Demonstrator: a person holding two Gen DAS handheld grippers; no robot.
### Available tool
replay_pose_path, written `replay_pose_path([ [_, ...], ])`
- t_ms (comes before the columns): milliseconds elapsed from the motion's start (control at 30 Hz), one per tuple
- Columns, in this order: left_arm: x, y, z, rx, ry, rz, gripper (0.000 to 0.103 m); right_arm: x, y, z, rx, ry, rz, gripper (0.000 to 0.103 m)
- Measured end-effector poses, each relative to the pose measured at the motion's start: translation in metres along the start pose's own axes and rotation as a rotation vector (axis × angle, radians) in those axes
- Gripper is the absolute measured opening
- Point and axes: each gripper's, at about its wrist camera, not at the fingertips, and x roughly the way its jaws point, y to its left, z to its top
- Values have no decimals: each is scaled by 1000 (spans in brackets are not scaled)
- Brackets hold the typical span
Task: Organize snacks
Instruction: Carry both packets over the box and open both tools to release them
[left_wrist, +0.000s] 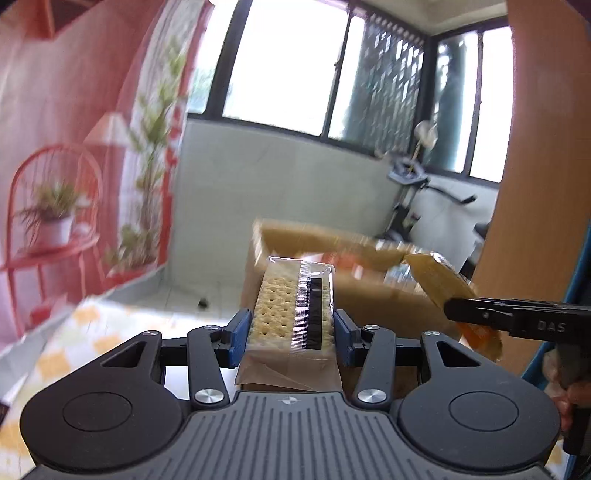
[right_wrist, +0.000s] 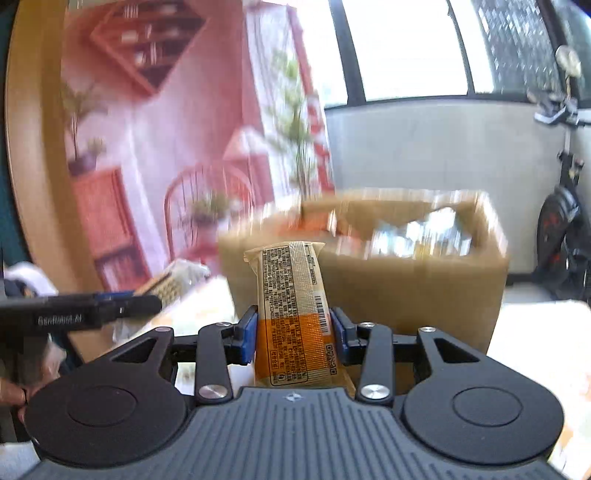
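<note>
**Both grippers carry a snack before the box**

Left wrist view: the left gripper (left_wrist: 292, 328) clamps a clear-wrapped cracker pack (left_wrist: 291, 306) between its blue pads, long axis pointing ahead toward the open cardboard box (left_wrist: 369, 291). Only here do the perforated, pale crackers show.

Right wrist view: the right gripper (right_wrist: 293, 332) grasps a glossy yellow-and-orange snack packet (right_wrist: 291, 314), printed back and barcode facing up, its length running forward toward the box, which holds blurred wrappers.

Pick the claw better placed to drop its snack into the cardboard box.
Right, probably. The right claw holds the orange snack packet facing the cardboard box; the left claw, holding the cracker pack, is off-centre.
</note>
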Motion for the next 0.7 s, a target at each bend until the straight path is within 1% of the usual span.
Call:
replay_pose_path([
  [67, 13, -9, 20, 10, -16, -15, 50, 0, -6, 22, -9, -32, -17, 42],
  [133, 28, -18, 38, 22, -30, -37, 50, 8, -9, 42, -29, -48, -56, 42],
  [200, 43, -27, 55, 40, -37, -48, 50, 16, -15, 58, -24, -55, -86, 42],
  [267, 64, -35, 70, 47, -21, -57, 50, 32, -24, 70, 2, -46, -107, 42],
  [333, 90, -40, 84, 47, 4, -48, 50, 48, -31, 77, 11, -30, -156, 42],
  [400, 114, -43, 93, 56, 39, -58, 50, 64, -38, 82, 23, -3, -199, 42],
  [500, 146, -50, 100, 100, 72, -34, 50, 85, -48, 83, 27, 45, -248, 42],
  [600, 167, -50, 101, 114, 101, -16, 50, 106, -48, 82, -7, 84, -280, 42],
  [667, 176, -43, 101, 99, 120, -19, 45, 113, -48, 80, -10, 95, -294, 42],
  [700, 180, -44, 102, 97, 123, -26, 45, 115, -49, 78, 0, 97, -296, 42],
])
